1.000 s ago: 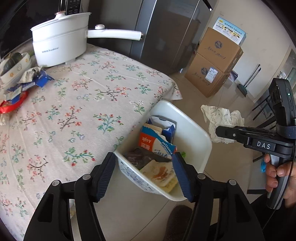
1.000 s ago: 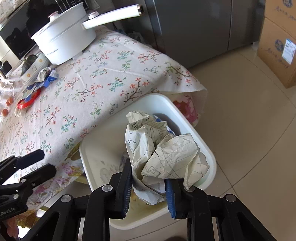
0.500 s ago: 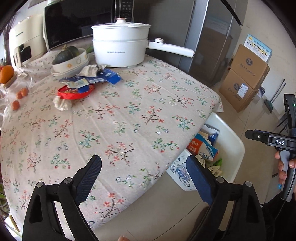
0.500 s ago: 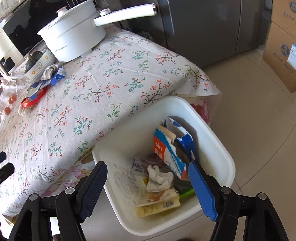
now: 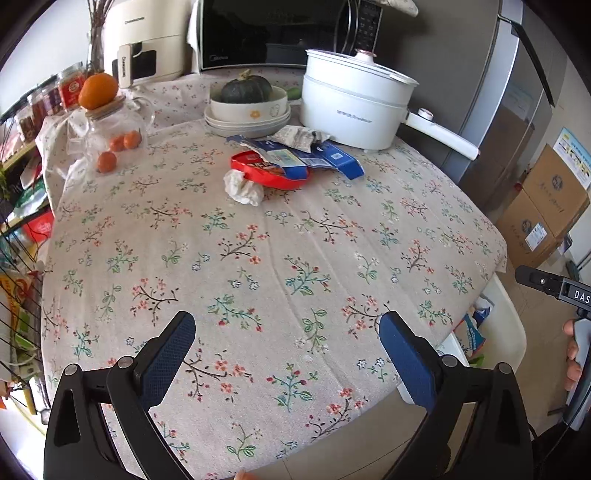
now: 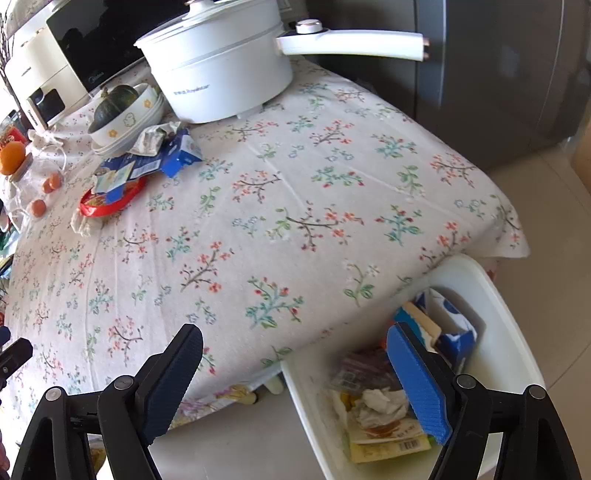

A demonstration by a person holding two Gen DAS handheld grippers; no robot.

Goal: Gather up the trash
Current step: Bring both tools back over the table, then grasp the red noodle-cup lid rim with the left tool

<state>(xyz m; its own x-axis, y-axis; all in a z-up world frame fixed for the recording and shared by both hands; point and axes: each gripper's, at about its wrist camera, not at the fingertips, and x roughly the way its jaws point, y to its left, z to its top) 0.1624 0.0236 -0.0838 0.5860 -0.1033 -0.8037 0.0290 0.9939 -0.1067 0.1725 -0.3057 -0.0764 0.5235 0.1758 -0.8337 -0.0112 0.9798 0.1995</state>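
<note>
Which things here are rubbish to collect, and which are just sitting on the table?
Part of the job:
crumpled tissue
red wrapper
blue carton
crumpled paper
white bin

Just lying about:
white pot
bowl with squash
oranges
microwave

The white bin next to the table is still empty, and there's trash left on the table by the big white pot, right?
Not quite: the white bin is not empty. The right wrist view shows cartons, wrappers and a crumpled tissue inside it. The rest holds: trash, a red wrapper and blue carton, lies on the table by the big white pot.
</note>
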